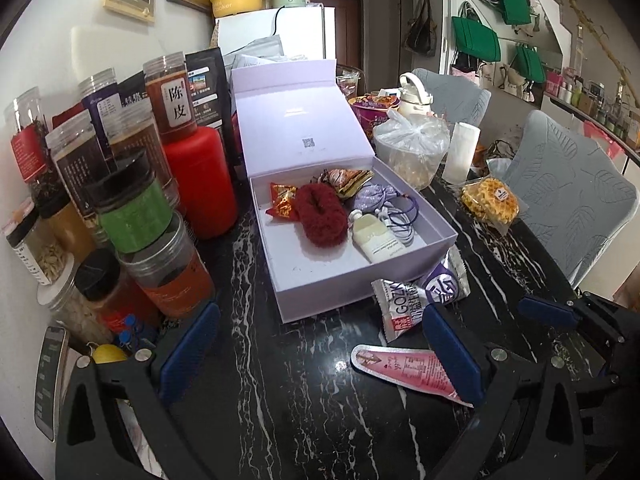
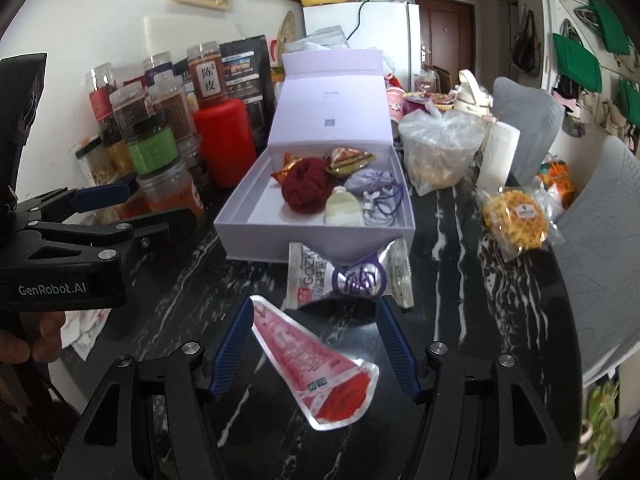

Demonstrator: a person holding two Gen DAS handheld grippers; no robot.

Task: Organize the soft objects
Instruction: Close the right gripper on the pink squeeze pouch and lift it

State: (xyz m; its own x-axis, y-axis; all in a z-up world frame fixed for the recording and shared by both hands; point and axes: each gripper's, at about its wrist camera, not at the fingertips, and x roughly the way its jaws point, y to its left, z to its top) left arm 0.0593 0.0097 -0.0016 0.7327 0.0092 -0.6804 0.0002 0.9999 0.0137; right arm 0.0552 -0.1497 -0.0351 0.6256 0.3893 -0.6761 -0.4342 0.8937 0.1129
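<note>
An open white box (image 1: 344, 276) (image 2: 240, 228) on the black marble table holds a dark red fluffy scrunchie (image 1: 320, 214) (image 2: 306, 188), snack packets, a lilac pouch (image 1: 370, 194) (image 2: 368, 180), a small cream bottle (image 1: 376, 236) (image 2: 344, 208) and cords. A pink triangular sachet (image 1: 404, 368) (image 2: 316, 364) lies flat between the open fingers of my right gripper (image 2: 316, 352). A silver and purple snack pack (image 1: 416, 300) (image 2: 348, 278) lies just in front of the box. My left gripper (image 1: 320, 352) is open and empty, left of the sachet.
Stacked jars and a red canister (image 1: 204, 184) crowd the table's left side. A bagged container (image 1: 412, 148), a paper roll (image 1: 462, 152) and a wrapped waffle (image 1: 490, 200) (image 2: 514, 220) sit to the right. Grey chairs (image 1: 572, 200) stand beyond the right edge. A phone (image 1: 50, 380) lies at the left.
</note>
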